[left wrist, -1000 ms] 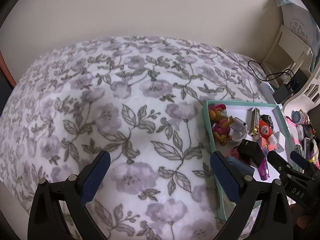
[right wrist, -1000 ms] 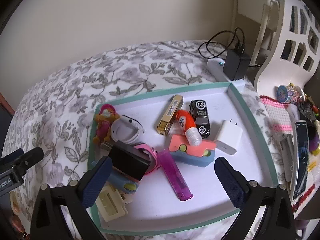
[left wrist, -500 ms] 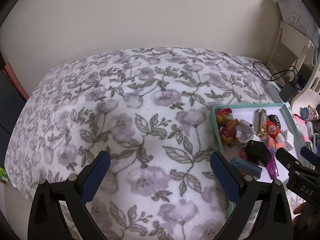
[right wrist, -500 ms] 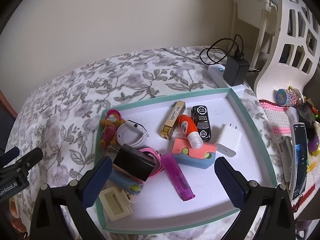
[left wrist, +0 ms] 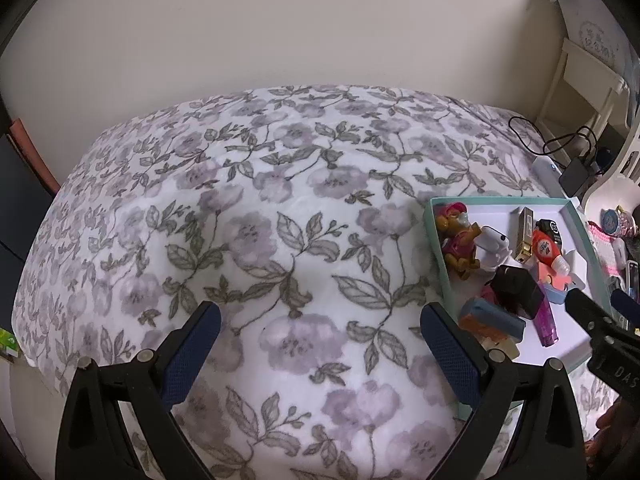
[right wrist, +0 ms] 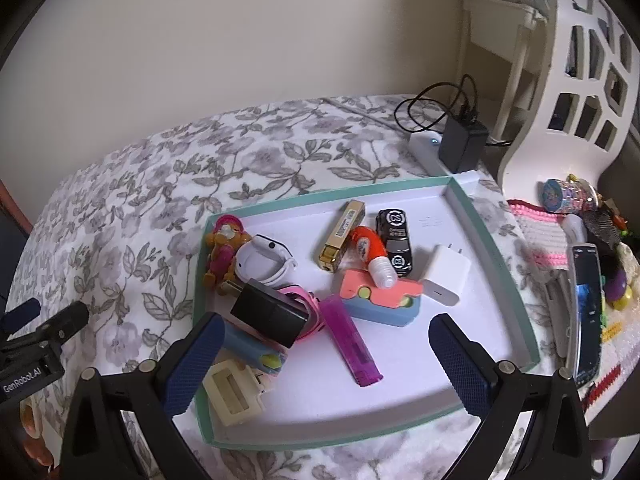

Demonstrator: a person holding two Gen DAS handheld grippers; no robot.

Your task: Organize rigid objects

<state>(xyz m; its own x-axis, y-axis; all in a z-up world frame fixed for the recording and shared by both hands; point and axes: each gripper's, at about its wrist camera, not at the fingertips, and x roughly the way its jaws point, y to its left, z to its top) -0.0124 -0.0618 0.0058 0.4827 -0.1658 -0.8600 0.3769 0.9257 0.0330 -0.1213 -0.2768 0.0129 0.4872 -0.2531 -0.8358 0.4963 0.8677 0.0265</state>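
Underneath everything lies a bed covered with a white blanket printed with lilac flowers and grey-green leaves (left wrist: 280, 208), set against a plain cream wall (left wrist: 280, 32). At the far right stand a white cut-out headboard (right wrist: 584, 92) and pale shelving, with a black power adapter and its looped cable (right wrist: 462, 142) plugged into a white power strip beside the bed.

On the blanket's right side rests a shallow white cardboard tray with a teal rim (right wrist: 496, 248), holding the small rigid items. Along its left edge lies an orange and pink cartoon figurine (right wrist: 222, 250), touching a white smartwatch (right wrist: 264, 260). Near the middle are a gold rectangular lighter (right wrist: 342, 234), an orange and white tube (right wrist: 370, 254) leaning on a black toy car (right wrist: 394, 242), and a white plug charger (right wrist: 446, 274). Closer in sit a pink and blue block toy (right wrist: 380, 300), a purple translucent lighter (right wrist: 352, 340), a black cube charger (right wrist: 270, 312) piled on a pink band, and a cream plastic clip (right wrist: 232, 392).

The left gripper (left wrist: 320, 352) hangs over bare blanket, just left of the tray, jaws wide apart and empty. The right gripper (right wrist: 324, 364) hovers over the tray's near end, jaws also wide apart, holding nothing.
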